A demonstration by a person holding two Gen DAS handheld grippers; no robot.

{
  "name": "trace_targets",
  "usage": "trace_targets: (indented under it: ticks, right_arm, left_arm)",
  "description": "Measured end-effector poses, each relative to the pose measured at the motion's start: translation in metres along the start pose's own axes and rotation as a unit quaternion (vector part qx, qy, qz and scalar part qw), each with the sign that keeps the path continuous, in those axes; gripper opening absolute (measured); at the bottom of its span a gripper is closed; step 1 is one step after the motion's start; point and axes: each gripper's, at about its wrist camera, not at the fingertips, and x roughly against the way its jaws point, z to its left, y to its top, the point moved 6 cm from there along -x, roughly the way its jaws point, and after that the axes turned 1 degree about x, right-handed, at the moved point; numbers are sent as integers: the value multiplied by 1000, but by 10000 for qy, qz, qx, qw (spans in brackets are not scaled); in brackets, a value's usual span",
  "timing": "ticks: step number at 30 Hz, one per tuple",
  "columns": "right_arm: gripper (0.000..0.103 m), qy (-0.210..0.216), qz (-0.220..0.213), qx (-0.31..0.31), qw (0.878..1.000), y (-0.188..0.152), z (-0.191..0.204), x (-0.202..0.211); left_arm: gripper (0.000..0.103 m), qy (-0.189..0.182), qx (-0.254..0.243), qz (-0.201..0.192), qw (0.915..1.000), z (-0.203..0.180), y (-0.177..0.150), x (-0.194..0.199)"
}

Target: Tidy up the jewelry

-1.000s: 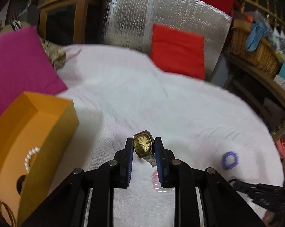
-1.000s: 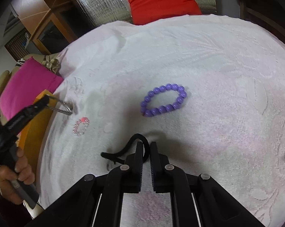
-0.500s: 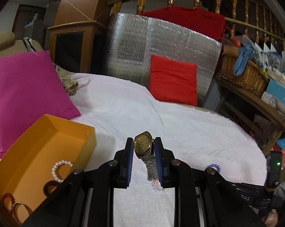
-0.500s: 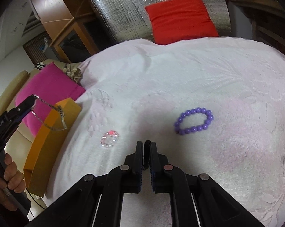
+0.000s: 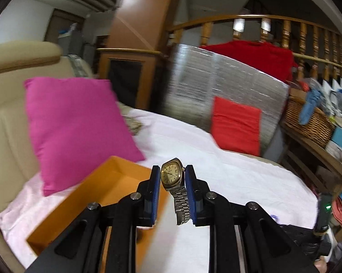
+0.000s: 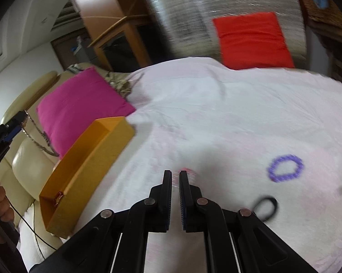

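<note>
No brand, label or dial lettering can be read in either view.

Left tongs [image 5: 172, 177]: black arms, blue pads, pinching a wristwatch [image 5: 171, 177]. Its case is gold-toned and cushion-shaped with a pale gold dial; the metal link band hangs down between the pads. The watch is held in the air beside the orange box's near corner.

Right tongs [image 6: 175, 177]: the same black and blue build, pressed almost together with only a narrow slit between the pads, nothing held.

Orange box [image 6: 98, 150]: rectangular, open-topped, stiff card, lying on the white cloth's left side, a small reddish beaded piece in its near corner.

White cloth [image 6: 227, 113]: soft, textured spread over a bed-like surface.

Purple bead bracelet [image 6: 285, 168]: a ring of round beads, blurred, lying on the cloth right of the right tongs.

Black loop [image 6: 265, 206]: thin, oval, on the cloth near the right tongs' arm.

Magenta cushion [image 5: 75, 127]: square, plain fabric, behind the box.

Red cushion [image 5: 235, 125]: leaning on a silver quilted foil panel [image 5: 205, 86].
</note>
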Motion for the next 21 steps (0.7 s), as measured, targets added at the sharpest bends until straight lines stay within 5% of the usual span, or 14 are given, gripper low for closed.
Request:
trace_targets:
  ticks: [12,21]
  right_arm:
    - [8,892,737,419,9924,59,152,-93]
    - [8,852,1521,381,9839,58,211,-184]
  left_arm:
    - [23,952,679,838,9896,116,-38,-34]
    - [23,1318,897,1454,9764,146,-67,-63]
